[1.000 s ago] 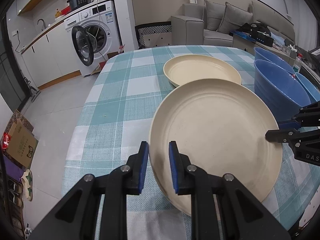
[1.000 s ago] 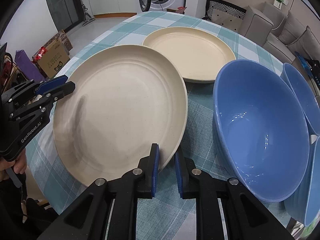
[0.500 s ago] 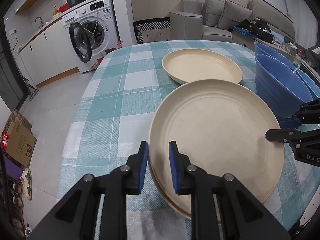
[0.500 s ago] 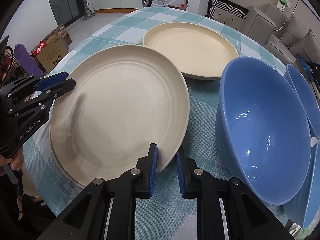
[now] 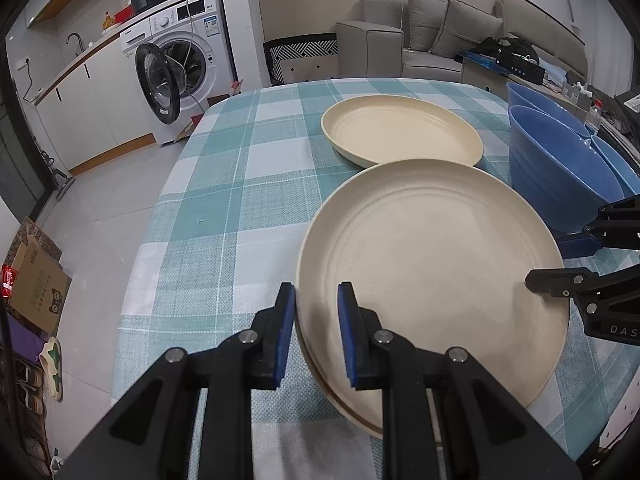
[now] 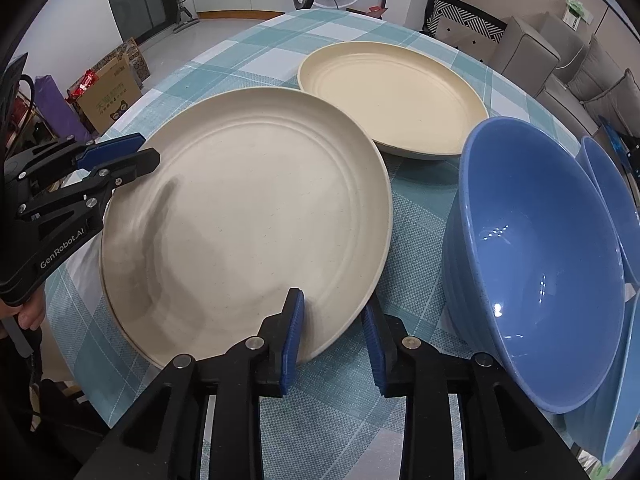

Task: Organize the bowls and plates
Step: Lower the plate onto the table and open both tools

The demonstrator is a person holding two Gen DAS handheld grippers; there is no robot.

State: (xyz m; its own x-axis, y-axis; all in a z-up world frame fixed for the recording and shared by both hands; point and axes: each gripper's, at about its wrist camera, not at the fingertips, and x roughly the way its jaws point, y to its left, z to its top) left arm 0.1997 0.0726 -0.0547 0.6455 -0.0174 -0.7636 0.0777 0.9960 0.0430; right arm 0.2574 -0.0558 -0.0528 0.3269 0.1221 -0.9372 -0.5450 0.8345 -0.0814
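Checked teal tablecloth [image 5: 248, 200] covers the table; a washing machine [image 5: 180, 68] stands far left. The top cream plate [image 5: 432, 276] rests on another cream plate [image 5: 344, 404] at the near edge. The left gripper [image 5: 316, 332] pinches its rim; the right gripper [image 6: 332, 336] has just been opening, rim between the spread jaws. Best release left only once the plate sits flush, then draw both straight back.

Checked tablecloth [image 5: 248, 200], washing machine [image 5: 180, 64] door open, grey sofa [image 5: 432, 44], cardboard box [image 5: 36, 288]

Cream plates [image 6: 248, 216] on a teal-and-white checked tablecloth [image 5: 224, 216]; blue bowls [image 6: 536, 264] right of the black, blue-padded right gripper [image 6: 334, 336]
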